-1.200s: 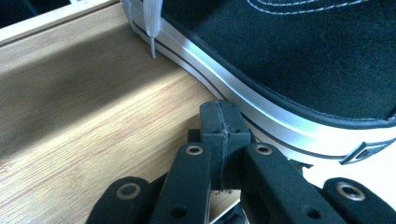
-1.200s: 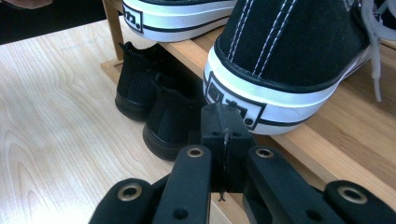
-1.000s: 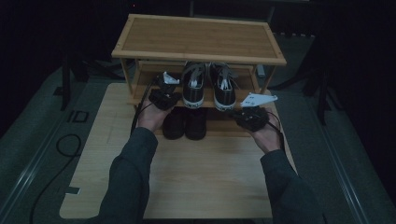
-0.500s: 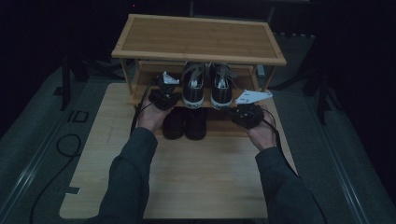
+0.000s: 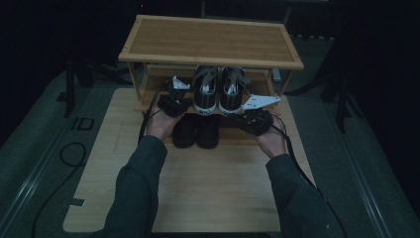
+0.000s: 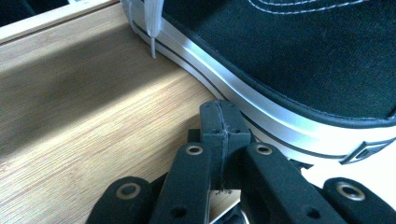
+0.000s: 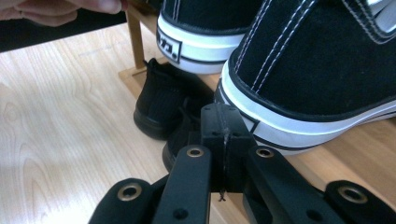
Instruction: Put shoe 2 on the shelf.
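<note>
Setting: a wooden shoe rack stands on a pale wooden board; a pair of black-and-white sneakers sits on its middle shelf, heels toward the person, and a pair of plain black shoes sits below, toes poking out at the front.

Change, right side: the right gripper has drifted a little inward since a second ago, from clear of the rack's corner to just off the heel of the right-hand sneaker.

Change, left side: none worth noting; the left gripper sits where it was, beside the left-hand sneaker.

Meaning: my read is that both hands are bracketing the sneaker pair, one tool at each outer flank, likely ahead of pushing it, squaring it up, or drawing it off the shelf. Nothing lifted yet.

Left tongs: jaws fully together, seam closed in the left gripper view, nothing between them; the tip rests against or just short of the white sole band, I cannot tell which.

Right tongs: jaws likewise pressed shut and empty; the tip is right at the sneaker's white heel rim, contact uncertain.

Caution: closed tips can only nudge; a grasp would need the jaws opened first.
</note>
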Motion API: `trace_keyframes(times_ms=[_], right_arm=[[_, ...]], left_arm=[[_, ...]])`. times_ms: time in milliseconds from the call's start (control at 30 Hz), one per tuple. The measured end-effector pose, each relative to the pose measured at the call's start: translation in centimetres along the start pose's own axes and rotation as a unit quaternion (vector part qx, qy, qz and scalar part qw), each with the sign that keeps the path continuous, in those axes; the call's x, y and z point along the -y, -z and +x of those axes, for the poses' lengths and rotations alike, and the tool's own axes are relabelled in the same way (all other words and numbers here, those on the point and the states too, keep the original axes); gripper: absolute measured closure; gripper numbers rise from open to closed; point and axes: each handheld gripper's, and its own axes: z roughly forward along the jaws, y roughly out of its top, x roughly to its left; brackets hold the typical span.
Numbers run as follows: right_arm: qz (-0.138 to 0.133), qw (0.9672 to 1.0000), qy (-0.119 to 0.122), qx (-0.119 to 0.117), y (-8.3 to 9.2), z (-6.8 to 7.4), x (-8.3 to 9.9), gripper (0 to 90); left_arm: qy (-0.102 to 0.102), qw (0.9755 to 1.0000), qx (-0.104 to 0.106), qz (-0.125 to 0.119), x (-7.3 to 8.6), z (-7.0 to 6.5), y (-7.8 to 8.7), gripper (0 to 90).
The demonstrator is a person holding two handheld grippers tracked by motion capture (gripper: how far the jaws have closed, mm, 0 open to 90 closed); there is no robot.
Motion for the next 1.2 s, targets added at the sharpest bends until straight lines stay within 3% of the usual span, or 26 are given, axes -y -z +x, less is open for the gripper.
trace_keyframes(times_ms=[233, 467, 933, 1200], right_arm=[[0.002, 1.0000, 0.006, -0.003, 0.3, 0.1, 0.5, 88.1], [0.005, 1.0000, 0.008, -0.001, 1.0, -0.2, 1.1, 88.1], [-0.005, 0.9993, -0.019, 0.031, 1.1, -1.1, 1.5, 89.7], [-0.009, 0.9992, -0.023, 0.030, 1.0, -1.1, 1.6, 90.0]], left_arm=[[-0.007, 0.9999, -0.011, 0.006, -0.2, -0.4, 0.0, 90.0], [0.003, 0.9999, -0.008, 0.006, -0.3, -0.4, -0.1, 90.0], [-0.004, 1.0000, -0.004, 0.006, -0.6, -1.1, -0.1, 90.0], [-0.007, 1.0000, 0.002, 0.005, -0.6, -0.8, 0.0, 90.0]])
